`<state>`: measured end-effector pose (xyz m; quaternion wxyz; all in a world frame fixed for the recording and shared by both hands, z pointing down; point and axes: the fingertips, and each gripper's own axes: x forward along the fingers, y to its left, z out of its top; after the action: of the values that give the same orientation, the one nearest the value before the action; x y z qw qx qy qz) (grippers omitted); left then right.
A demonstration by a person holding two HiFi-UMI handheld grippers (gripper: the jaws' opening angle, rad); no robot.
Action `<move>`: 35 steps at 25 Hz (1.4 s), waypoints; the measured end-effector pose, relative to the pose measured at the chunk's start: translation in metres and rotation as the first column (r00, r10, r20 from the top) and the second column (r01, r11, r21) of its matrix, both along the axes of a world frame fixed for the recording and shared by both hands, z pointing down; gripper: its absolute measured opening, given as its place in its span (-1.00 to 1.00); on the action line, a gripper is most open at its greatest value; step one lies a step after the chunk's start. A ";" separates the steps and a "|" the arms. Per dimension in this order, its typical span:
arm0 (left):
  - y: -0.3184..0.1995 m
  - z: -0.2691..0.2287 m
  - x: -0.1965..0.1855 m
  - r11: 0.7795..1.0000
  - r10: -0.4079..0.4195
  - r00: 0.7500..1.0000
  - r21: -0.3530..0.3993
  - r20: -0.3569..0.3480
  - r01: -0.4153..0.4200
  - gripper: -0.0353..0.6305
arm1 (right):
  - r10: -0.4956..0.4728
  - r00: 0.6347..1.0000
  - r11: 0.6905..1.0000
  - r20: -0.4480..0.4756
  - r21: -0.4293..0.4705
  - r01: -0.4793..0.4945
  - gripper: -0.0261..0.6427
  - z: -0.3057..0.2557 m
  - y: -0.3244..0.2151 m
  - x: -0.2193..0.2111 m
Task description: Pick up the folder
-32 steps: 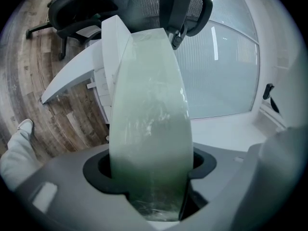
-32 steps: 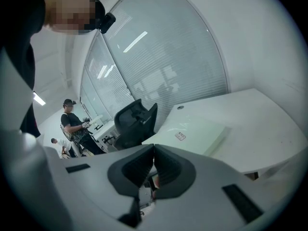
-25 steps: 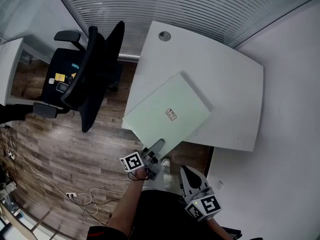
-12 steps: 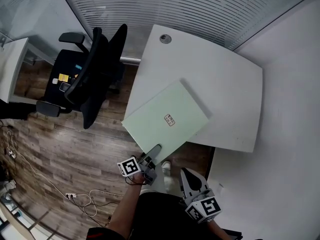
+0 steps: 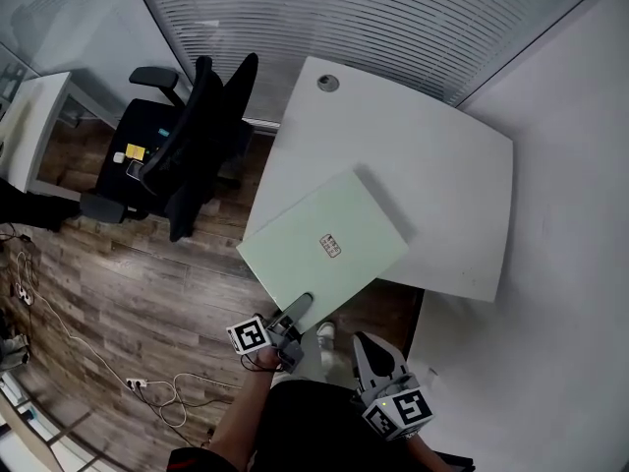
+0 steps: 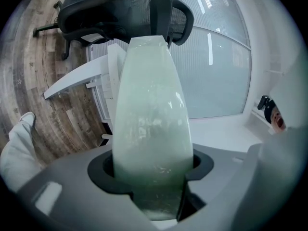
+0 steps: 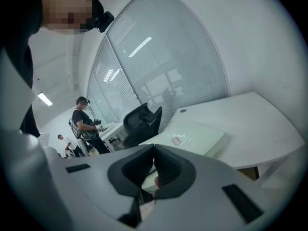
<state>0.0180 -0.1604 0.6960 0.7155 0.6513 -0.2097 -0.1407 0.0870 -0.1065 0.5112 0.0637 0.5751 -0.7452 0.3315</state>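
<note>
The pale green folder (image 5: 324, 244) with a small label lies slanted over the near left edge of the white desk (image 5: 432, 155), its near corner sticking out past that edge. My left gripper (image 5: 300, 308) is shut on that corner. In the left gripper view the folder (image 6: 149, 105) fills the gap between the jaws of the left gripper (image 6: 151, 172), which have just been closing a little onto it. My right gripper (image 5: 364, 344) hangs low beside my body, off the desk, shut and empty. In the right gripper view the right gripper (image 7: 154, 165) has its jaws together, and the folder (image 7: 192, 136) lies far ahead.
A black office chair (image 5: 187, 150) stands left of the desk on the wood floor. Cables (image 5: 147, 386) lie on the floor at lower left. A white wall runs along the right. Blinds cover the far window. A person (image 7: 85, 121) stands far off in the right gripper view.
My left gripper has drawn back toward me with the folder's corner in it, pulling the folder slightly farther off the desk edge. The right gripper has hardly shifted.
</note>
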 end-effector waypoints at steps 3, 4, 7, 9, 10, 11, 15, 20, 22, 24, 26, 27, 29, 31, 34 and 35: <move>0.006 -0.012 -0.002 1.000 -0.008 1.000 0.021 -0.001 0.008 -0.07 | 0.003 1.000 1.000 0.007 0.012 -0.003 -0.93 -0.006 0.006 0.001; 0.008 -0.017 -0.001 0.999 -0.011 1.000 0.031 -0.001 0.011 -0.08 | 0.002 1.000 1.000 0.007 0.020 -0.002 -0.93 -0.008 0.008 0.002; 0.017 -0.029 -0.001 0.999 -0.014 1.000 0.049 0.002 0.014 -0.08 | -0.003 1.000 0.999 0.012 0.033 0.003 -0.93 -0.013 0.018 0.003; 0.021 -0.039 -0.002 0.998 -0.018 1.000 0.065 -0.003 0.018 -0.08 | -0.013 1.000 0.999 0.009 0.042 0.013 -0.93 -0.016 0.025 0.002; 0.023 -0.045 -0.002 0.997 -0.022 1.000 0.070 -0.007 0.022 -0.07 | -0.019 1.000 0.999 0.005 0.050 0.019 -0.93 -0.017 0.027 0.001; 0.025 -0.050 -0.001 0.997 -0.026 1.000 0.072 -0.011 0.027 -0.07 | -0.023 1.000 0.998 0.003 0.060 0.023 -0.93 -0.019 0.028 0.001; 0.036 -0.079 0.003 0.994 -0.032 0.999 0.100 -0.033 0.035 -0.07 | -0.018 1.000 0.995 0.007 0.097 0.017 -0.93 -0.031 0.039 0.004; 0.054 -0.110 0.012 0.989 -0.056 0.998 0.132 -0.033 0.060 -0.07 | 0.000 1.000 0.989 0.015 0.150 -0.003 -0.93 -0.042 0.053 0.014; 0.060 -0.120 0.013 0.989 -0.072 0.997 0.129 -0.037 0.076 -0.07 | 0.002 1.000 0.985 0.016 0.173 -0.005 -0.93 -0.049 0.058 0.016; 0.067 -0.129 0.012 0.989 -0.088 0.995 0.118 -0.034 0.092 -0.07 | -0.001 1.000 0.980 0.017 0.200 -0.002 -0.93 -0.058 0.062 0.017; 0.073 -0.138 0.011 0.988 -0.100 0.995 0.119 -0.030 0.102 -0.07 | -0.006 1.000 0.973 0.017 0.231 0.002 -0.93 -0.068 0.067 0.019; 0.076 -0.142 0.011 0.986 -0.103 0.994 0.125 -0.028 0.106 -0.07 | -0.007 1.000 0.969 0.017 0.245 0.002 -0.93 -0.072 0.069 0.020; 0.084 -0.150 0.010 0.984 -0.108 0.994 0.137 -0.026 0.111 -0.07 | -0.009 1.000 0.963 0.017 0.270 0.004 -0.93 -0.079 0.076 0.022; 0.091 -0.157 0.009 0.983 -0.116 0.993 0.138 -0.023 0.118 -0.07 | -0.009 1.000 0.957 0.017 0.290 0.003 -0.93 -0.085 0.081 0.023; 0.101 -0.172 0.005 0.979 -0.127 0.992 0.158 -0.019 0.129 -0.07 | -0.016 1.000 0.944 0.003 0.330 0.014 -0.93 -0.095 0.089 0.023; 0.109 -0.176 0.004 0.977 -0.129 0.992 0.167 -0.017 0.130 -0.07 | -0.020 1.000 0.939 -0.007 0.344 0.021 -0.93 -0.099 0.096 0.023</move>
<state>0.0218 -0.0514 0.5195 0.6480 0.6939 -0.2368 -0.2061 0.1100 -0.0101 0.4121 -0.0328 0.5701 -0.7975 0.1946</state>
